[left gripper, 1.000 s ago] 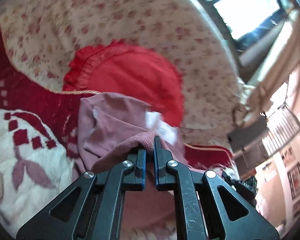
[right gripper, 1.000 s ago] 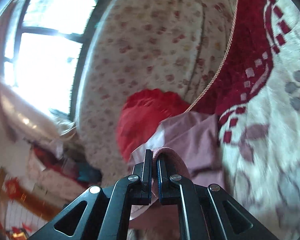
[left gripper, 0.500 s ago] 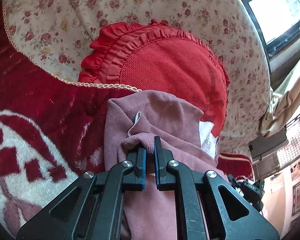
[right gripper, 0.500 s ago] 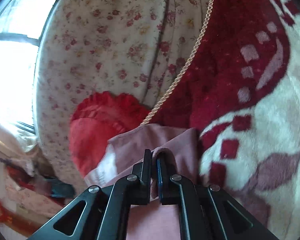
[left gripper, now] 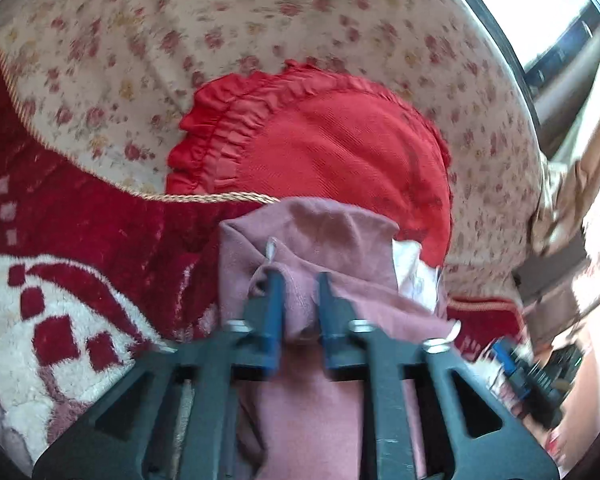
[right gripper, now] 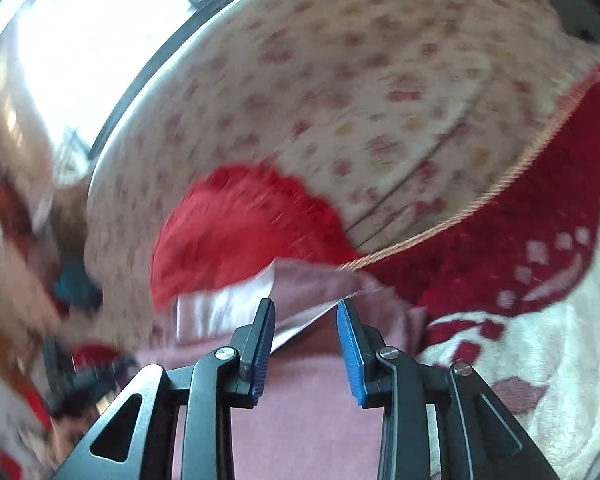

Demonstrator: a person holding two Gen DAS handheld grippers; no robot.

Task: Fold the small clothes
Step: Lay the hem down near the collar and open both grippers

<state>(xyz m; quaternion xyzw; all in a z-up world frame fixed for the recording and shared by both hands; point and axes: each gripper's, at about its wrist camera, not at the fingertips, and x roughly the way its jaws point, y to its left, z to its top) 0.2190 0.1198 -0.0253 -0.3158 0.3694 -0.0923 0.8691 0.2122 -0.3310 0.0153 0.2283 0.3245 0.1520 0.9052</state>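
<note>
A small dusty-pink garment (left gripper: pixel 332 240) lies folded on the red and white blanket (left gripper: pixel 80 216), its far edge against a red ruffled cushion (left gripper: pixel 324 140). My left gripper (left gripper: pixel 300 280) is partly open, the pink cloth bunched loosely between its blue pads. In the right wrist view the same pink garment (right gripper: pixel 300 412) lies under my right gripper (right gripper: pixel 306 308), which is wide open and empty, with a white lining or label (right gripper: pixel 216 308) showing to the left.
A floral cream cushion (left gripper: pixel 220 40) rises behind the red cushion (right gripper: pixel 236 232). A bright window (right gripper: pixel 80 40) is beyond it. Blurred room clutter (left gripper: pixel 540 360) lies off the bed's side. The blanket (right gripper: pixel 540 264) spreads to the right.
Both grippers were shut on the pink garment's edge and carried it forward toward the red cushion. Now both have opened; the right has let go fully and the garment lies down.
</note>
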